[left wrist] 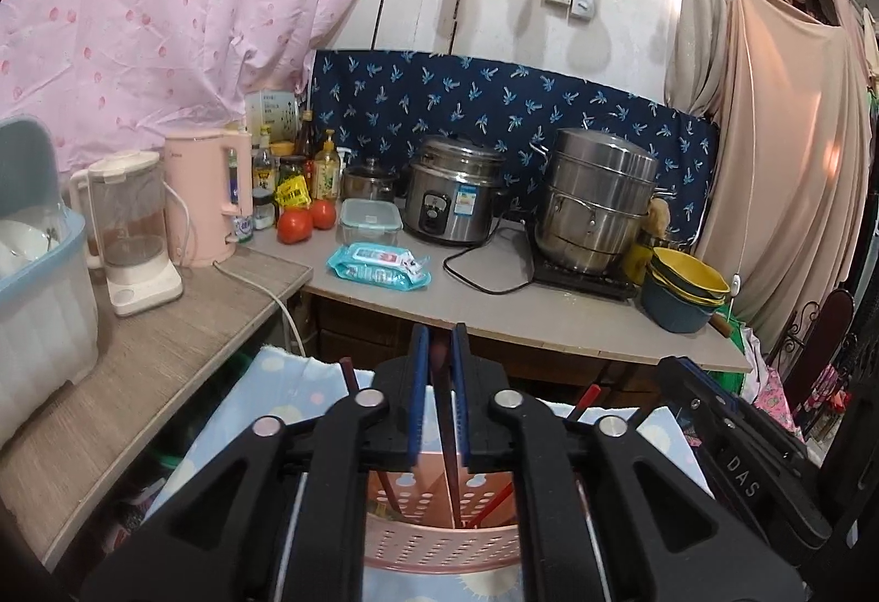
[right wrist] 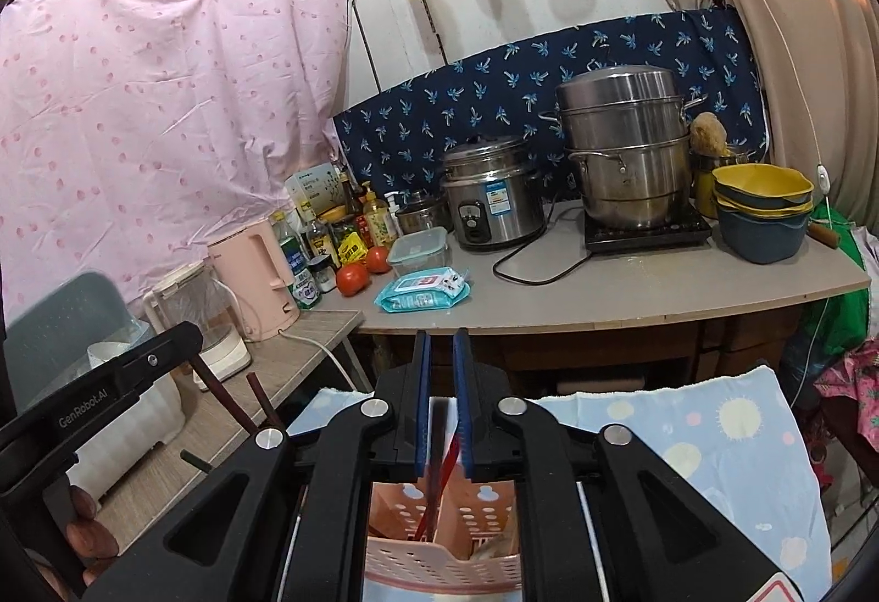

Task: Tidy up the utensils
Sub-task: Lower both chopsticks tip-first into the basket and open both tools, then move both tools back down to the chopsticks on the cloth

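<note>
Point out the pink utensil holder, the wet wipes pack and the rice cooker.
pink utensil holder [left wrist: 439, 544]: left wrist view, perforated front wall.
wet wipes pack [left wrist: 379, 267]: left wrist view, top face.
rice cooker [right wrist: 494, 209]: right wrist view, steel body.

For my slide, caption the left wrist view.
Left gripper lowers a dark chopstick into the pink utensil holder before a cluttered counter.

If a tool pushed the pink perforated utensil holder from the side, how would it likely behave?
The pink utensil holder looks like thin perforated plastic, so probably light and easy to shove. It appears to stand on a soft patterned cloth, which may drag or bunch rather than let it slide. Long chopsticks sticking up from it could make it top-heavy and apt to tip.
</note>
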`<state>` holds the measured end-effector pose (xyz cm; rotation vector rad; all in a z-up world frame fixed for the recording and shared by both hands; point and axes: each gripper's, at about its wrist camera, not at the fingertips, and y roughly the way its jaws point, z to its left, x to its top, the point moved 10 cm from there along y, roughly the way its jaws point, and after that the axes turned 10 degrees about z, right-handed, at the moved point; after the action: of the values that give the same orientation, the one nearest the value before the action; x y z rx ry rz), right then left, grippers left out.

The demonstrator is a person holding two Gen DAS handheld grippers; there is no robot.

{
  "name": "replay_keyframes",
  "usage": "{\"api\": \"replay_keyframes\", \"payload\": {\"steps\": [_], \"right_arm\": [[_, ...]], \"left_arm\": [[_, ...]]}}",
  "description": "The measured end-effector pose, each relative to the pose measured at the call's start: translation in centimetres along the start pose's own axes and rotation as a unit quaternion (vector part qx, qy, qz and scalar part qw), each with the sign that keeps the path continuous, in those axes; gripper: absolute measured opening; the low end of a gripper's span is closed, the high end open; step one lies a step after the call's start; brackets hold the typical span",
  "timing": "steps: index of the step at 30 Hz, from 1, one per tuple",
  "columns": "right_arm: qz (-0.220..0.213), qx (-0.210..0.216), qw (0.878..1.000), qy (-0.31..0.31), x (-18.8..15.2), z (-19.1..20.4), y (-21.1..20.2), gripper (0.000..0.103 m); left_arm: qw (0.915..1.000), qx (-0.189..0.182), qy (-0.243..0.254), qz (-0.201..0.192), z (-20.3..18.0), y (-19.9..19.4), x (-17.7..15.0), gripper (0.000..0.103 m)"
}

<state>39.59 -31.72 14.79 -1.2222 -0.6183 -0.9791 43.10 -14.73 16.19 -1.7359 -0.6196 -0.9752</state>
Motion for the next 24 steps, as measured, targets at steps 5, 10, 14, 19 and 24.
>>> {"api": "replay_keyframes", "payload": {"steps": [5,10,14,19,24], "right_arm": [[-0.003,-0.004,1.000,-0.001,-0.4,-0.1,-0.9,0.030],[0.003,-0.007,1.000,-0.009,-1.4,0.0,-2.3,0.031],[0.012,-0.010,1.000,-0.012,-3.1,0.1,-4.0,0.031],[0.046,-0.006,0.999,-0.008,-8.0,0.2,-6.3,0.031],[0.091,-0.031,0.995,-0.021,-14.9,0.1,-8.5,0.031]], "left_arm": [[0.9995,0.020,0.013,-0.022,0.1,-1.9,0.0,0.049],[0.9992,0.028,0.021,-0.021,0.2,-4.0,-0.9,0.050],[0.9986,0.046,0.026,-0.006,0.9,-5.3,-2.8,0.050],[0.9960,0.072,0.041,0.033,2.2,-7.2,-8.1,0.050],[0.9922,0.076,0.026,0.095,4.1,-8.0,-15.6,0.050]]}}
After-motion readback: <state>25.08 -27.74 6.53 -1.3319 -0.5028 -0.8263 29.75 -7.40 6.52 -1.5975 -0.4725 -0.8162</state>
